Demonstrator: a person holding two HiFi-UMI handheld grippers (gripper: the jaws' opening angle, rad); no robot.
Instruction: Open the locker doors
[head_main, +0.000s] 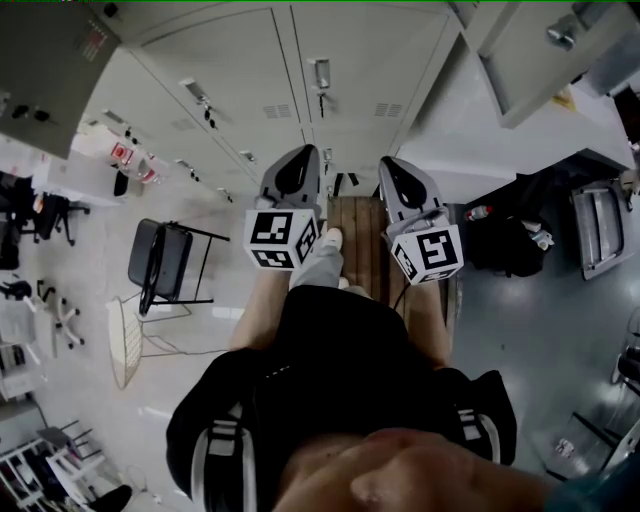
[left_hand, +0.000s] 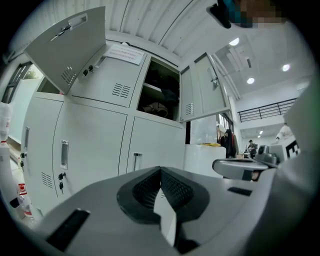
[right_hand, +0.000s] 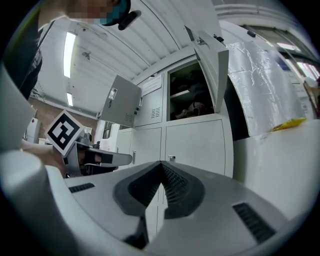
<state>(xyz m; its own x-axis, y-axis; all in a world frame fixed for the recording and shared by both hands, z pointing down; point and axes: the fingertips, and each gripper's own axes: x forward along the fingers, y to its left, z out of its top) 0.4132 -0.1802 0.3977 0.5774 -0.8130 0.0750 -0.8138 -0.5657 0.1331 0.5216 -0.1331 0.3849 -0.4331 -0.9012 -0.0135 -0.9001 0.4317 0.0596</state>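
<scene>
A bank of grey lockers (head_main: 250, 90) stands ahead of me. In the left gripper view, one upper door (left_hand: 70, 47) and another upper door (left_hand: 205, 92) hang swung out, and the compartment (left_hand: 160, 97) between them shows dark items inside. The lower doors (left_hand: 92, 147) are shut. My left gripper (left_hand: 160, 172) is shut and empty, pointing level at the lower lockers. My right gripper (right_hand: 161, 165) is likewise shut on nothing, short of a shut lower door (right_hand: 195, 145). From the head view, the left gripper (head_main: 302, 155) and right gripper (head_main: 390, 165) are side by side, apart from the lockers.
A wooden bench (head_main: 360, 240) lies under the grippers, by the person's legs. A dark folding chair (head_main: 160, 262) stands at the left. Bags (head_main: 515, 240) sit on the floor at the right. White plastic sheeting (right_hand: 270, 80) covers something right of the lockers.
</scene>
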